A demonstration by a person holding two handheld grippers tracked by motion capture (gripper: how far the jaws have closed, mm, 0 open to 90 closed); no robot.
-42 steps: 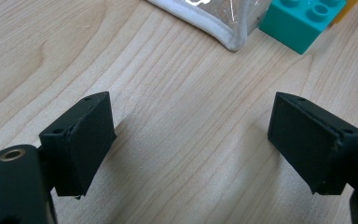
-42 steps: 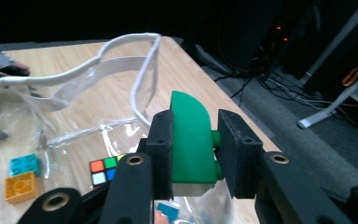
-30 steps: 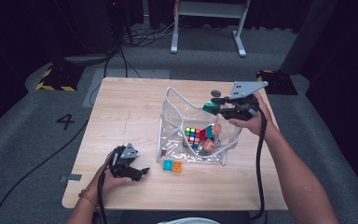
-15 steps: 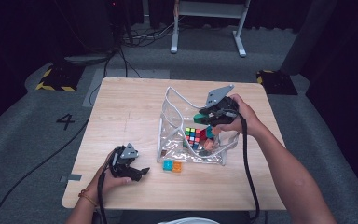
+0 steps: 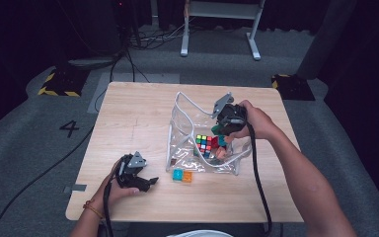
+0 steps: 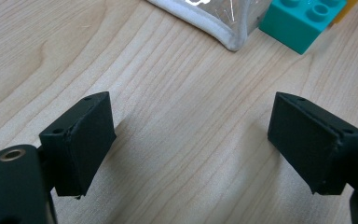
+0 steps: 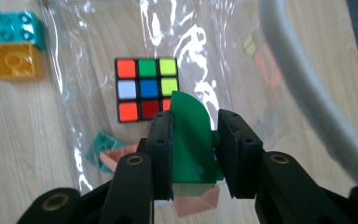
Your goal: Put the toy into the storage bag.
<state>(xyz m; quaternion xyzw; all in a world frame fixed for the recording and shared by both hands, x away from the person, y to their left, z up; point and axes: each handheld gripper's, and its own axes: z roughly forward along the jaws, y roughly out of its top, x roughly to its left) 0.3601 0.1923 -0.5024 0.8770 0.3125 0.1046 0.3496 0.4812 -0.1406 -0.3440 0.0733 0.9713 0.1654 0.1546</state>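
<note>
1. My right tool (image 5: 222, 133) is pinching a green block (image 7: 191, 140) between its pads, just above centre in the high view, and it sits inside the mouth of the clear bag (image 5: 177, 148). In the right gripper view the block fills the gap between the jaws, rounded edge up.
2. My left tool (image 5: 143, 182) rests at the lower left of the high view with its jaws spread and nothing between them; the left gripper view shows bare wood between the pads.
3. Done so far, as I judge it: a colour cube (image 7: 147, 88) already lies in the bag, in the upper middle of the right gripper view, and a pink piece and a teal piece (image 7: 103, 145) lie there too, low in that frame.
4. Left to do: let the green block go inside the bag, then fetch the teal brick (image 5: 178, 175) and the orange brick (image 5: 188, 176), which lie touching each other on the worktop (image 5: 128, 113) just outside the bag's near edge, below centre.
5. In the way: the bag's white-trimmed rim (image 7: 303, 88) curves close along the right of the right gripper view, and the glossy film could catch the jaws as I pull out.
6. Around: a cable trails from each tool; beyond the worktop are a dark floor and a metal stand (image 5: 219, 24) at the top.
</note>
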